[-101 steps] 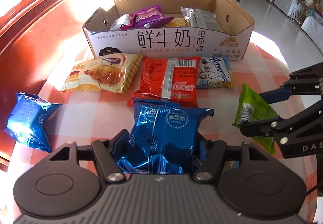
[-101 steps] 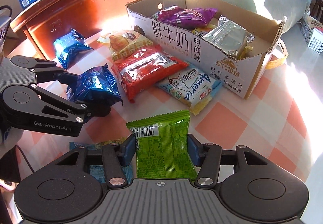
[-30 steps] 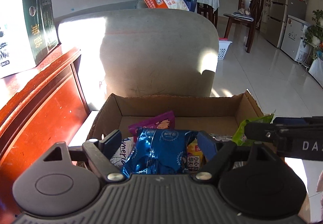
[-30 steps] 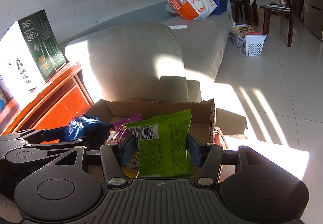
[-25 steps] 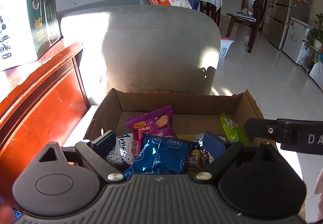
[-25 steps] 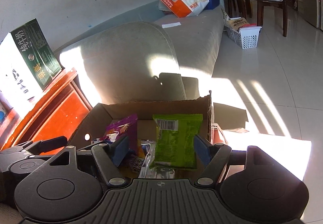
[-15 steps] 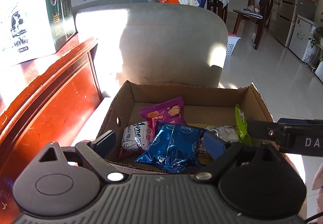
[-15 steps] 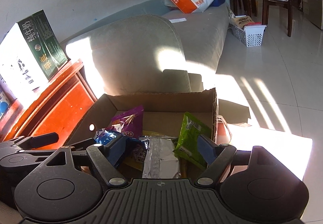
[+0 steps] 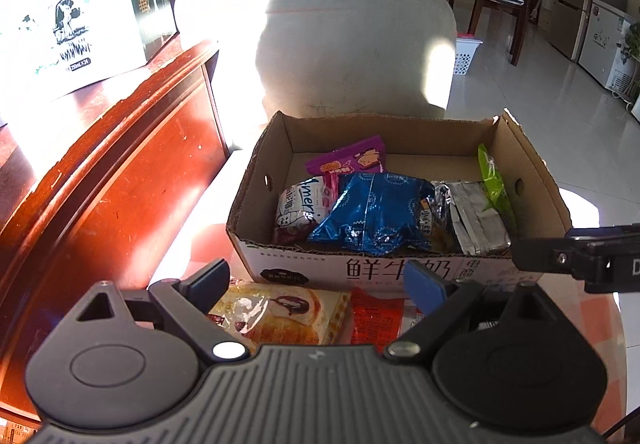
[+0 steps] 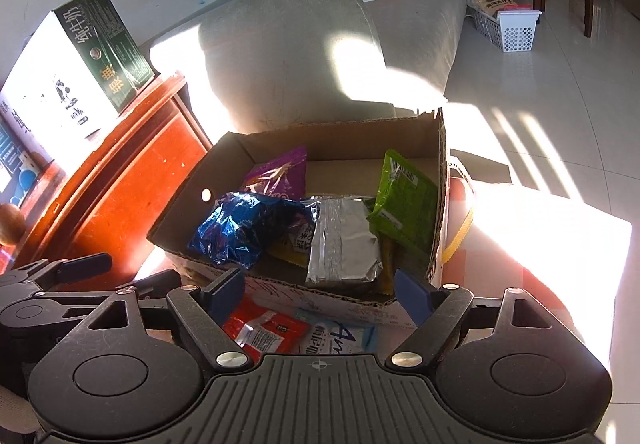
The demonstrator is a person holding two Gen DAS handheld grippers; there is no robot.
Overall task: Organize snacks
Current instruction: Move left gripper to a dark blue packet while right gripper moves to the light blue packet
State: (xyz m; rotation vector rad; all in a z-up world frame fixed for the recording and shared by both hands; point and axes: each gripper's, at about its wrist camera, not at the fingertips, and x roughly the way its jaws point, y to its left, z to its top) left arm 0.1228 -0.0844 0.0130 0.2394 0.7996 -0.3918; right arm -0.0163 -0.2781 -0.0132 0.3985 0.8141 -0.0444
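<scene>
An open cardboard box point(image 9: 400, 264) point(image 10: 438, 203) holds several snacks. A blue foil packet point(image 9: 372, 215) point(image 10: 240, 228) lies in its middle. A green packet point(image 9: 494, 183) point(image 10: 404, 203) leans on its right wall, beside a silver pack point(image 9: 476, 219) point(image 10: 342, 244) and a purple packet point(image 9: 348, 159) point(image 10: 278, 171). My left gripper point(image 9: 320, 280) is open and empty, in front of the box over a bread packet point(image 9: 280, 312) and a red packet point(image 9: 376, 320). My right gripper point(image 10: 320, 294) is open and empty, near the box's front right.
A red wooden cabinet point(image 9: 100, 183) stands at the left with a milk carton box point(image 9: 80, 3) on top. A grey sofa point(image 9: 352, 51) is behind the box. A white-blue packet point(image 10: 340, 336) lies on the checked tablecloth point(image 9: 600, 324) in front of the box.
Both grippers opened and dropped the blue and green packets into the box. Both have since drawn back toward me, so the box front and the table snacks show again.
</scene>
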